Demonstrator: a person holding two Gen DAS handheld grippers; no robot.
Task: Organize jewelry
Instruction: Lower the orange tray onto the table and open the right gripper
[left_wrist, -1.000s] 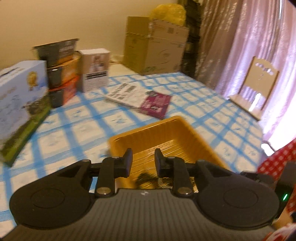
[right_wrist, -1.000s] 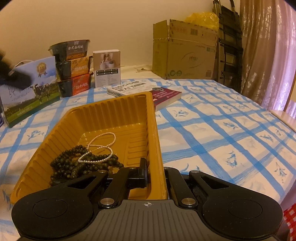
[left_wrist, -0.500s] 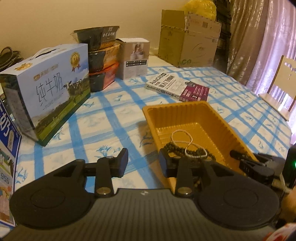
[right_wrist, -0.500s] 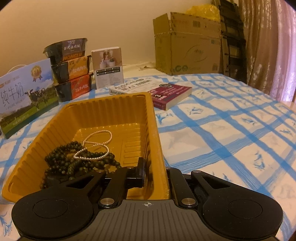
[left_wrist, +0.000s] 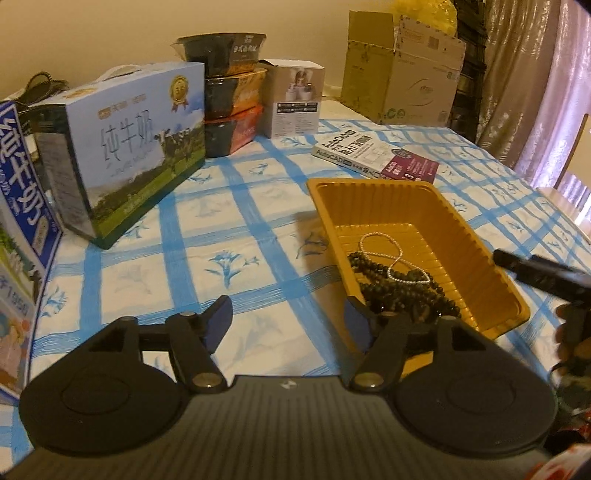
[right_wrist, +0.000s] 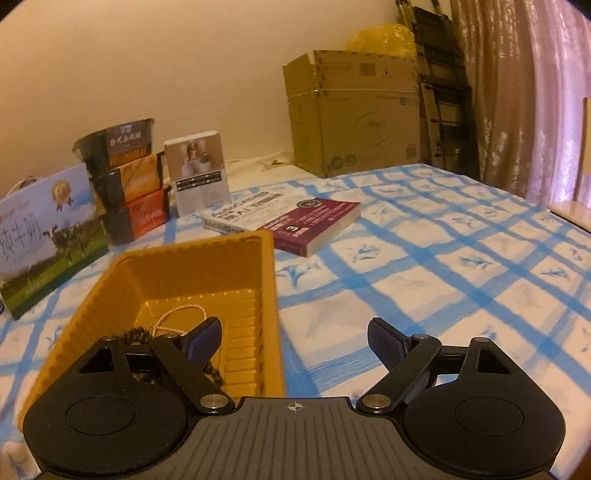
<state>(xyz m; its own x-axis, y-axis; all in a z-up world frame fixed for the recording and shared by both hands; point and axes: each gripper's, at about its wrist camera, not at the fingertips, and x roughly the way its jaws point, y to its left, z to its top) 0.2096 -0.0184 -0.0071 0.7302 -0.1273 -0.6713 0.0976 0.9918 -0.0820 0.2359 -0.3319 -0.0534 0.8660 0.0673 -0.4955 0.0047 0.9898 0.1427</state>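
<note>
A yellow plastic tray (left_wrist: 417, 206) (right_wrist: 177, 273) lies on the blue-checked tablecloth. In it a dark bead necklace (left_wrist: 402, 291) (right_wrist: 136, 334) lies under a thin pearl strand (left_wrist: 384, 254) (right_wrist: 181, 310). My left gripper (left_wrist: 288, 317) hangs just left of the tray's near corner. Its jaws are opening over bare cloth, with nothing between them. My right gripper (right_wrist: 293, 332) is at the tray's near right side. Its jaws are opening wide, with the tray's right wall between them and the pads off it. One of its fingers (left_wrist: 535, 273) shows beside the tray.
A milk carton box (left_wrist: 136, 147) and a second one (left_wrist: 18, 221) stand at the left. Behind are stacked noodle bowls (left_wrist: 229, 96), a small white box (left_wrist: 295, 99) and a big cardboard box (left_wrist: 402, 74). A book (right_wrist: 291, 221) lies beyond the tray.
My right gripper, shut on the tray's right rim before, has let go and spread wide. My left gripper has opened and swung left, so the tray now sits to its right.
</note>
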